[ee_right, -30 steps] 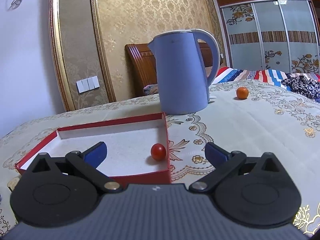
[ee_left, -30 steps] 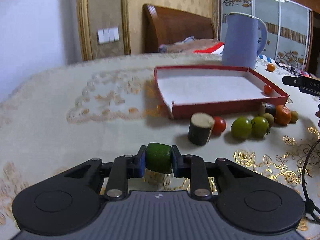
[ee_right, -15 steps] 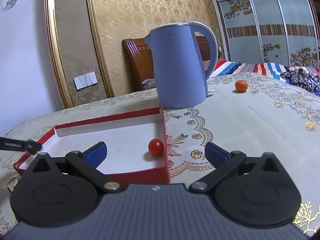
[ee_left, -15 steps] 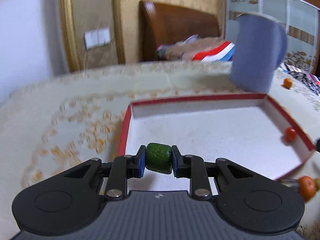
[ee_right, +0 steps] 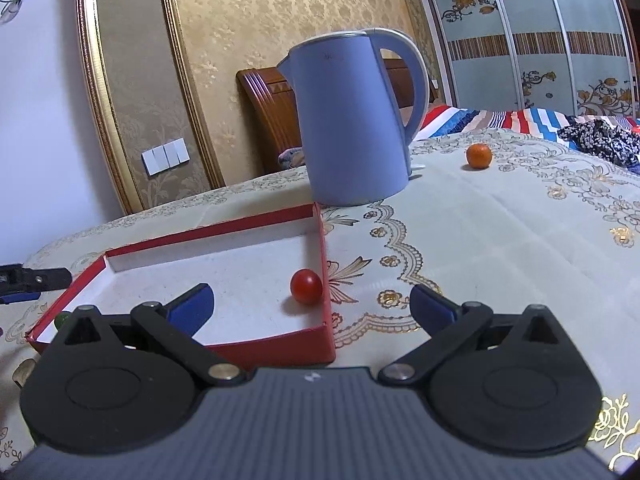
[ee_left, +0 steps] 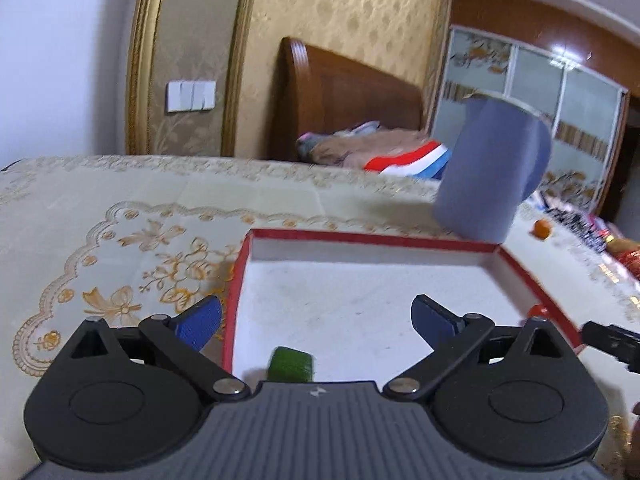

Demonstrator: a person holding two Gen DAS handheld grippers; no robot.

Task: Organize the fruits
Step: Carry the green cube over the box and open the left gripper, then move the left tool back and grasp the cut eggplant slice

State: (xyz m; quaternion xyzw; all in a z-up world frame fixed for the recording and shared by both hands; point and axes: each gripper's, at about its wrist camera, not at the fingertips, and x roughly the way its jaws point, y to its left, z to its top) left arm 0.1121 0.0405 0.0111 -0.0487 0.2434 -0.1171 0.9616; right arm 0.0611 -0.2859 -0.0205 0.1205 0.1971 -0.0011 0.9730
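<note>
left gripper (ee_left: 316, 322) spread wide so the green fruit chunk (ee_left: 291, 365) sits in the red tray (ee_left: 372, 240) at 6 o'clock; right gripper (ee_right: 312, 304) spread too, idle

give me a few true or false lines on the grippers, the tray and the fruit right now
1. The left gripper is clamped on the green piece. False: its jaws are open and the piece is free in the red tray.
2. The right gripper is open and holds nothing. True.
3. A red tomato sits in the tray. True.
4. The orange fruit is in the tray. False: it is on the tablecloth beyond the blue kettle.
</note>
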